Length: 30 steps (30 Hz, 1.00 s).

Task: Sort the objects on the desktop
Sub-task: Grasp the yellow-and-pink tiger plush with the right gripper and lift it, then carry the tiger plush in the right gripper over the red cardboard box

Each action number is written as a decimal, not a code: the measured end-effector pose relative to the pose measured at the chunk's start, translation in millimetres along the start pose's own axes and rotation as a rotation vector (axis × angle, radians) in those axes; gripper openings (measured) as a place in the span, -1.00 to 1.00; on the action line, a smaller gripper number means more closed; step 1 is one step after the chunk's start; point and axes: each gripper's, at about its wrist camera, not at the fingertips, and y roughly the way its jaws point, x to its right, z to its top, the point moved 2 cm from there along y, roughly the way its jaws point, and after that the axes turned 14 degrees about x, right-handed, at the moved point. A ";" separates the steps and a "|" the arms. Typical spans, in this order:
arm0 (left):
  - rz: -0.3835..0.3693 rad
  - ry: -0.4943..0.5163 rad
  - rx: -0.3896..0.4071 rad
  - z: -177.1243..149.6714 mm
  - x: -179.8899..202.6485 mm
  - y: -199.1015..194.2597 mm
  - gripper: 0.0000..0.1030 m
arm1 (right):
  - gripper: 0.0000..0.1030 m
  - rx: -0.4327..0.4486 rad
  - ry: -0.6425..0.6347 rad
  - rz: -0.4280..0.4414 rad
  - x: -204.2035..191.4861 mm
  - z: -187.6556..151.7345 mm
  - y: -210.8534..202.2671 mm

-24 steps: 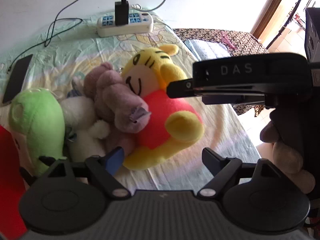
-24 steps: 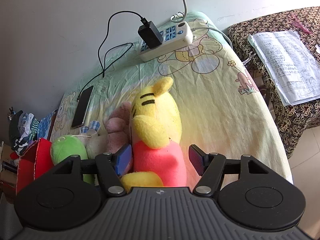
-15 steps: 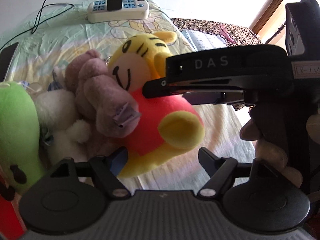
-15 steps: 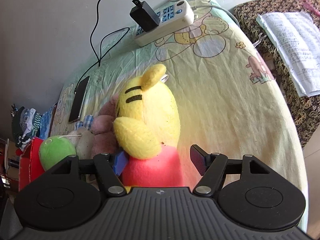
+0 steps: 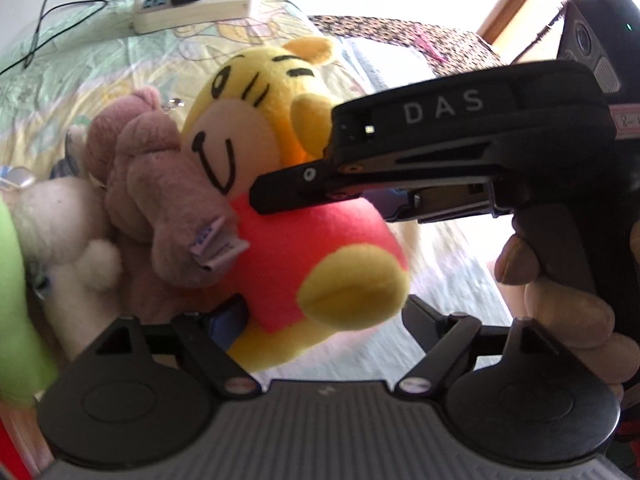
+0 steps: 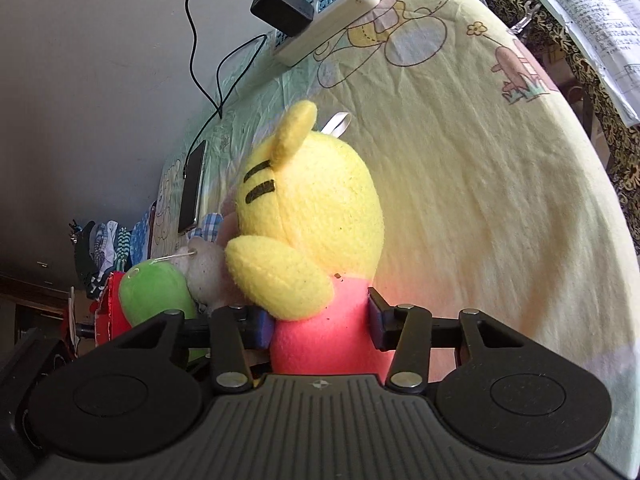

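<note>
Centrally, in both views: yellow tiger plush (image 6: pixel 312 200) in a red shirt, lying on a cartoon-print sheet (image 6: pixel 500 200), pressed against a mauve plush (image 5: pixel 160 184), a cream plush (image 5: pixel 64 216) and a green plush (image 6: pixel 156 292) toward the left of the frame. Looks light, squashy and unbreakable (stuffed fleece, most likely), so likely to give under pressure and to flop at head and limbs if lifted; grippy rather than slick. Best taken around the red torso, the narrowest and steadiest part, not by an ear or an arm. Right gripper (image 6: pixel 318 320) at lower centre of its own view, narrowed onto that torso, blue pads (image 6: pixel 260 328) touching the red fabric on both sides, apparently clamping it. Left gripper (image 5: pixel 320 312) at lower centre of its view, spread wide and holding nothing, with the yellow foot and red hem between the fingers. Hard to make out: left-hand pad of the left gripper mostly hidden behind the plush; legs cut off beneath the right gripper's housing; depth of squeeze unclear; part of the tiger's head and shoulder covered in the left view by the black flank of the right gripper, with a hand (image 5: pixel 560 300) at the right edge; neighbouring toys' faces out of sight. Power strip (image 6: pixel 332 12) and phone (image 6: pixel 192 188) higher up the frame, well apart from the toys.
</note>
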 end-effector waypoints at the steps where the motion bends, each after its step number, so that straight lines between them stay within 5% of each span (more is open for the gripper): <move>1: -0.013 0.013 -0.005 -1.7 5.8 -1.4 0.63 | -0.07 0.002 0.006 -0.008 3.0 -0.3 -3.7; 8: -0.086 0.100 -0.042 -26.6 47.8 -12.9 0.68 | -0.08 0.016 0.039 -0.081 17.3 -16.5 -37.7; 15: -0.142 0.192 -0.040 -47.4 88.6 -42.9 0.53 | -0.09 0.072 0.068 -0.122 21.0 -40.0 -72.7; 22: -0.154 0.215 0.060 -52.2 106.4 -99.5 0.47 | -0.09 0.153 0.055 -0.072 2.2 -51.8 -103.1; 26: -0.128 0.184 0.149 -58.0 107.2 -148.0 0.47 | -0.09 0.184 -0.004 0.003 -26.5 -53.5 -108.7; 30: -0.072 0.134 0.257 -43.2 86.6 -153.4 0.47 | -0.09 0.202 -0.076 0.104 -67.0 -54.1 -103.0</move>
